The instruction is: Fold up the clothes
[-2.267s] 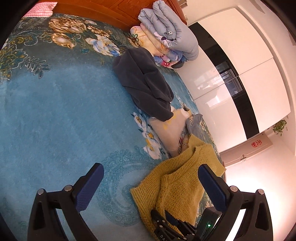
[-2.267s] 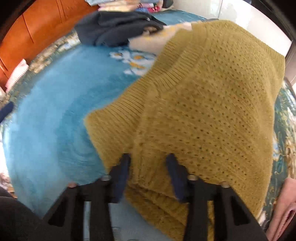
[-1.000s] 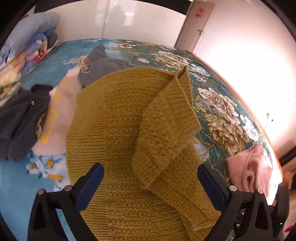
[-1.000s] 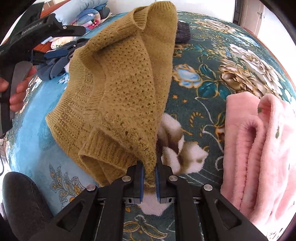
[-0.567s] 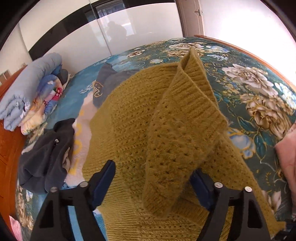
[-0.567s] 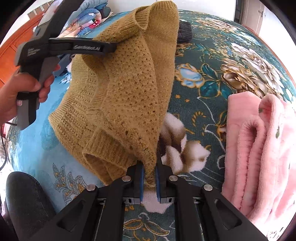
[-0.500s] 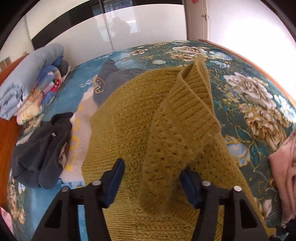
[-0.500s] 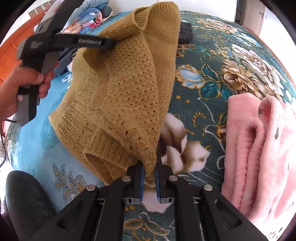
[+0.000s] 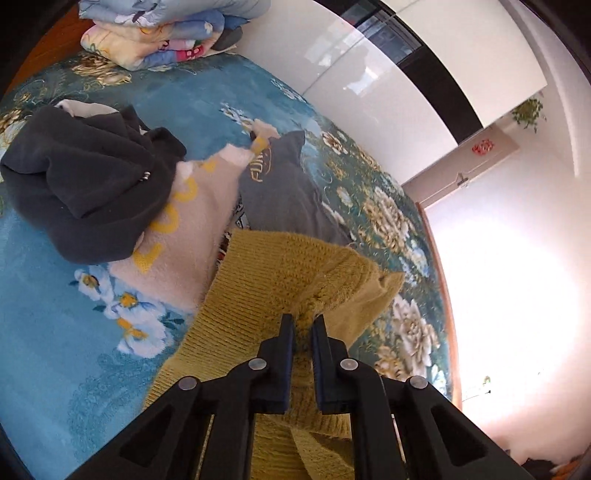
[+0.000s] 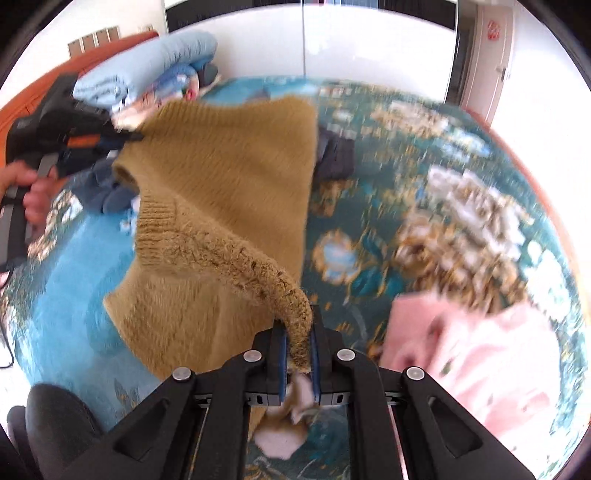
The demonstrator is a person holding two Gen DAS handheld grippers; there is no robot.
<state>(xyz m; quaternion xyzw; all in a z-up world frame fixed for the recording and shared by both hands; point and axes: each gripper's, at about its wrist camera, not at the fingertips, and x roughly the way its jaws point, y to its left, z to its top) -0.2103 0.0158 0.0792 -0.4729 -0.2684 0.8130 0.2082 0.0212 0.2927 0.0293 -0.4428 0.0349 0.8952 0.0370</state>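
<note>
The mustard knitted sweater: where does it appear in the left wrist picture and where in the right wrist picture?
Left wrist: mustard sweater at lower centre, pinched by the left gripper.
Right wrist: sweater at centre left, pinched by the right gripper.
Shared landmark: folded quilts at the bed's far end.

Mustard knit sweater (image 10: 229, 177) lifted, stretched taut above bed, held at two edges.

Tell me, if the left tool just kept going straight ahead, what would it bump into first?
The left tool already pinches the yellow sweater, so more sweater first; past it probably the dark grey garment, though depth is unclear.
</note>
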